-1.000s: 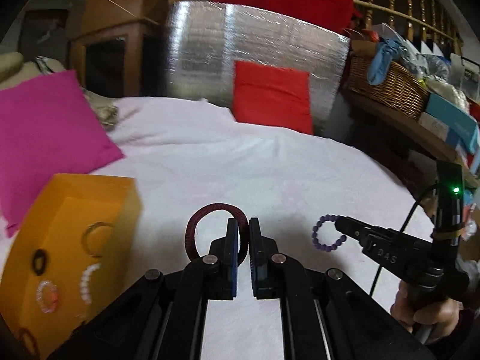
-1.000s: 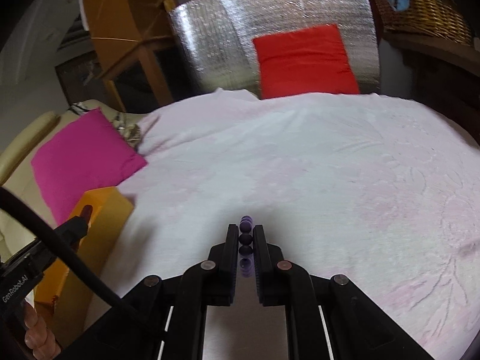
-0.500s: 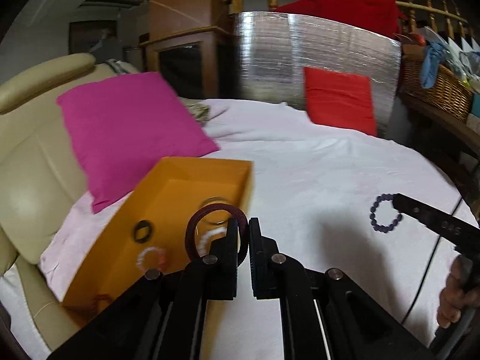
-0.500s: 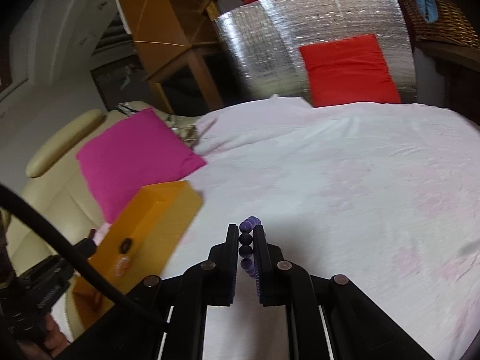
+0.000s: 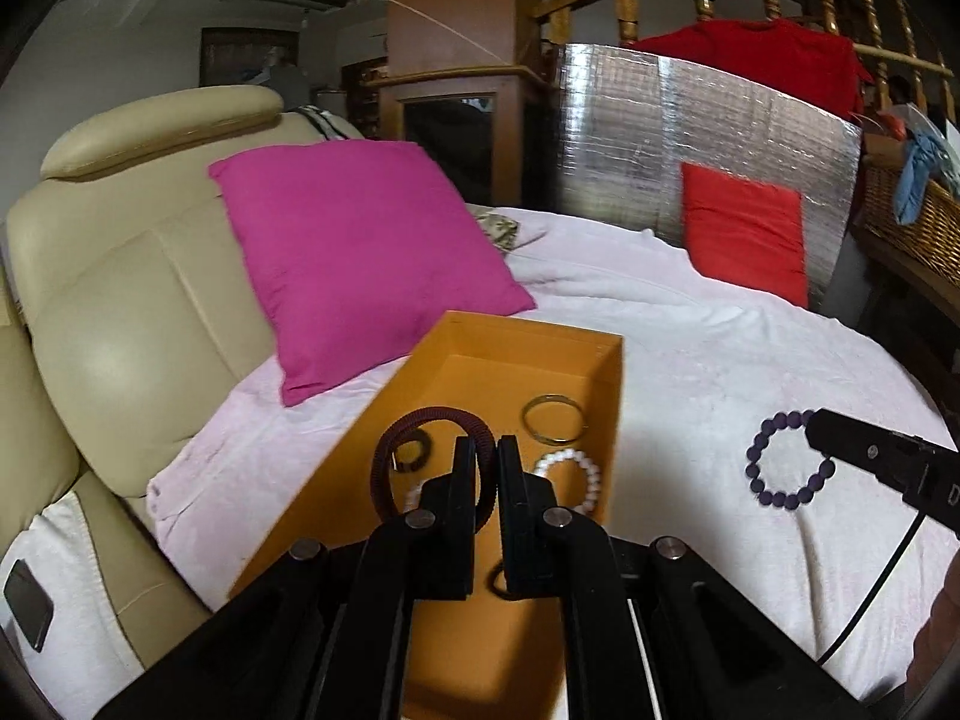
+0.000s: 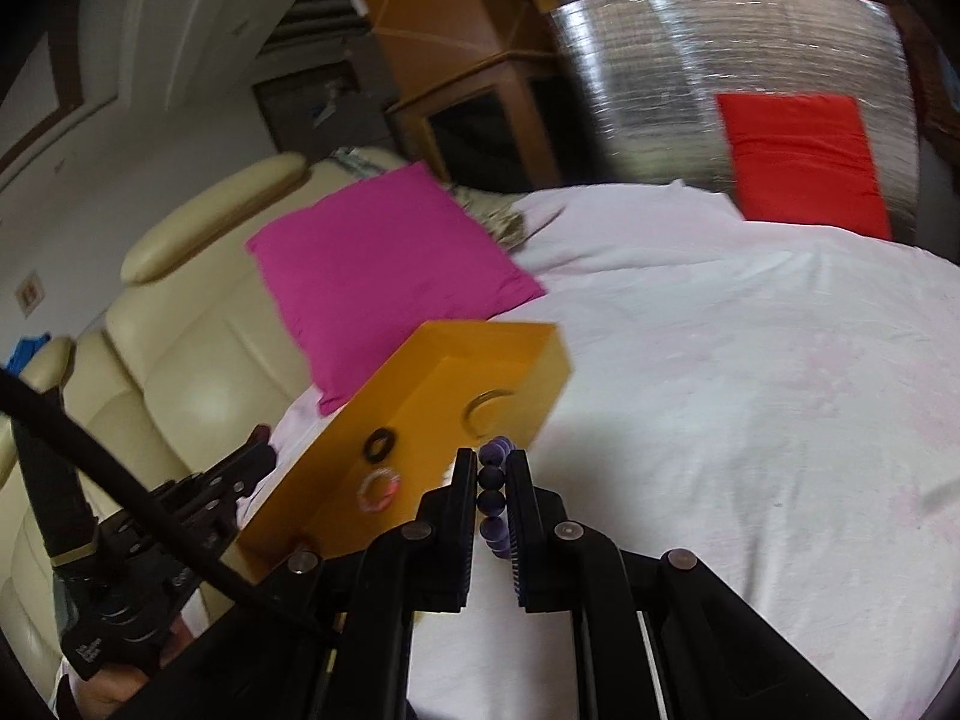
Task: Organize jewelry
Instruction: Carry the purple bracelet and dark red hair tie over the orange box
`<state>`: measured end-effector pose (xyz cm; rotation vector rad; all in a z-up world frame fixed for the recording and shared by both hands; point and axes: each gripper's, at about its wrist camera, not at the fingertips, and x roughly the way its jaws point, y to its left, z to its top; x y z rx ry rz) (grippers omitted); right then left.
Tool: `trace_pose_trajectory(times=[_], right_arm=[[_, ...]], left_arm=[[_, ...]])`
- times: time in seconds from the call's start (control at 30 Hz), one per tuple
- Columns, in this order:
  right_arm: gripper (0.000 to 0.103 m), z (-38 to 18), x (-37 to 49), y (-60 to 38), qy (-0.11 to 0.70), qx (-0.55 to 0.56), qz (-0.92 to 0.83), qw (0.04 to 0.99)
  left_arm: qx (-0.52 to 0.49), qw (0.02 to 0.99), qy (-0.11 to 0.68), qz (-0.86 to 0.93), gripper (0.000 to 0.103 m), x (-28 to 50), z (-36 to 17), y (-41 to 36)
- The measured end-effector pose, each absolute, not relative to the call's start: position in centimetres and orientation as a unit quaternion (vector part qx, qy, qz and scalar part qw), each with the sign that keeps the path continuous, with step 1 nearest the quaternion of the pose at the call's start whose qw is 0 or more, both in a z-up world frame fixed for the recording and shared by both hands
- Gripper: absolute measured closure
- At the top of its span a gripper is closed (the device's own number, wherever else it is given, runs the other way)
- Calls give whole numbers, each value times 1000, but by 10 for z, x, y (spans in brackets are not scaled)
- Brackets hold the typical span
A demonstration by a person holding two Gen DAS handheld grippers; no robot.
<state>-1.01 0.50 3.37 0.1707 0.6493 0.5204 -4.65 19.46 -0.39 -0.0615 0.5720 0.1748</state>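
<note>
An open orange box (image 5: pixel 606 396) (image 6: pixel 540 360) lies on the white bed cover. Inside it I see a gold bangle (image 5: pixel 553 418), a white bead bracelet (image 5: pixel 573 468), a small black ring (image 5: pixel 414 457) (image 6: pixel 378 444) and a pink bracelet (image 6: pixel 378 489). My left gripper (image 5: pixel 486 450) hangs over the box, shut on a dark red braided bracelet (image 5: pixel 414 420). To the right of the box, above the cover, my right gripper (image 6: pixel 492 462) is shut on a purple bead bracelet (image 5: pixel 786 459) (image 6: pixel 493 480). The left gripper (image 6: pixel 258 456) also shows at the left of the right wrist view.
A magenta pillow (image 5: pixel 360 252) leans on a cream leather seat (image 5: pixel 120 312) left of the box. A red cushion (image 5: pixel 744 234) rests against a silver foil panel (image 5: pixel 690 138) at the back. A wicker basket (image 5: pixel 912 222) stands far right. A dark phone (image 5: pixel 27 603) lies low left.
Both grippers have swung left and a little up, toward the box. The left one now hangs over the box's inside; the right one with the purple beads has come near the box's right wall.
</note>
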Motion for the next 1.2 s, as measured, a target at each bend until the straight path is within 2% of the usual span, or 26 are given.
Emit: trace_pose_trajectory(times=[0.37,0.8,1.2], right_arm=[[92,30,-30,75,343,60,283,894],[92,26,-41,94,340,71,299,889],[92,-4,-36,105,347,111,292,884]], left_arm=[[-40,953,281,109,96,-60,-2,225],[-28,950,285,125,96,-69,0,237],[-18,941,308,139,96,-64,-18,250]])
